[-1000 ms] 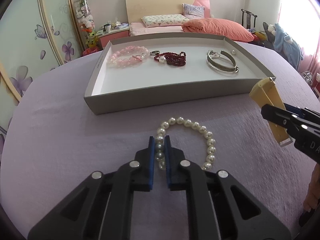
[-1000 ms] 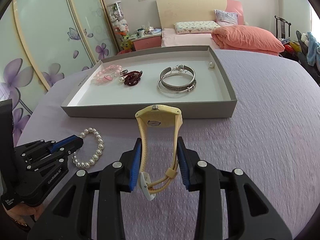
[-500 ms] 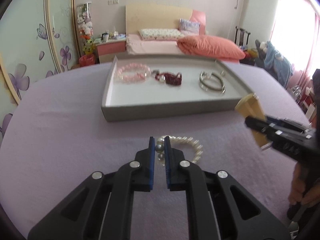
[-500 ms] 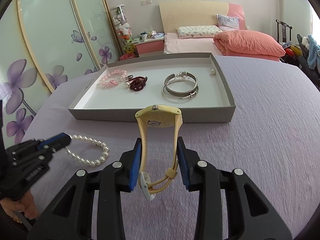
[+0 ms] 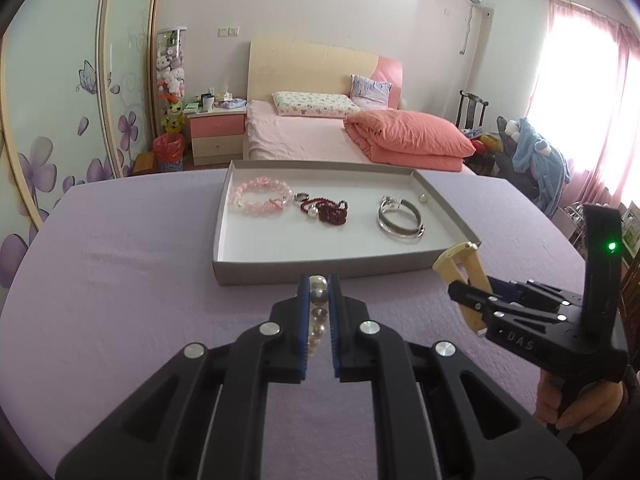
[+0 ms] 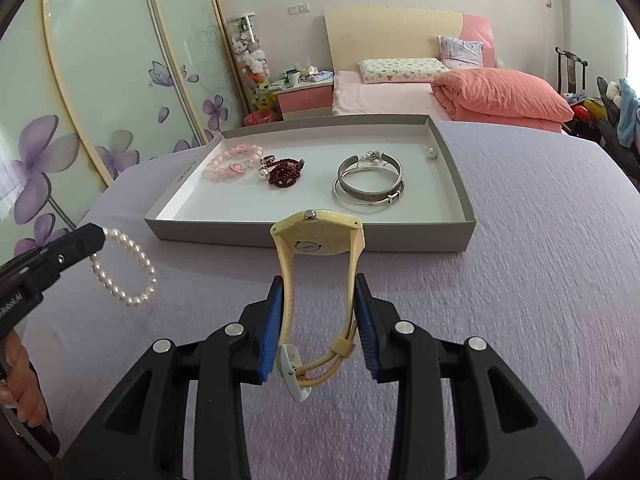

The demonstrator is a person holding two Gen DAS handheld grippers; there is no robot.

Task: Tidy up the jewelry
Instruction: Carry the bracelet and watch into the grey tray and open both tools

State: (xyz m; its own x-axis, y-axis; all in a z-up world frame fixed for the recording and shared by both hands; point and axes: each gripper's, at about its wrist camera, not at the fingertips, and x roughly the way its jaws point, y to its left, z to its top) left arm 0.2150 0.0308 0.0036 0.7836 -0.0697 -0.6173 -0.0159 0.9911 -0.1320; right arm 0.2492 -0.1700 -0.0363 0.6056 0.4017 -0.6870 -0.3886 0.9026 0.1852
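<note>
My left gripper (image 5: 319,285) is shut on a white pearl bracelet (image 5: 317,304) and holds it in the air in front of the grey tray (image 5: 320,269); in the right wrist view the bracelet (image 6: 128,268) hangs from the left gripper (image 6: 94,238). My right gripper (image 6: 316,312) is shut on a cream-yellow watch (image 6: 318,240), held upright above the table before the tray's front wall (image 6: 400,236). The watch (image 5: 460,268) also shows in the left wrist view. The tray holds a pink bead bracelet (image 6: 234,162), a dark red bracelet (image 6: 285,172) and silver bangles (image 6: 368,184).
The tray lies on a round table with a lilac cloth (image 6: 540,260). A small pearl (image 6: 431,153) and a ring (image 6: 267,159) lie in the tray. A bed, nightstand and flowered wardrobe doors stand behind the table.
My left gripper has lifted the pearl bracelet off the cloth; it now hangs in the air. The right gripper keeps the watch and has moved back a little from the tray.
</note>
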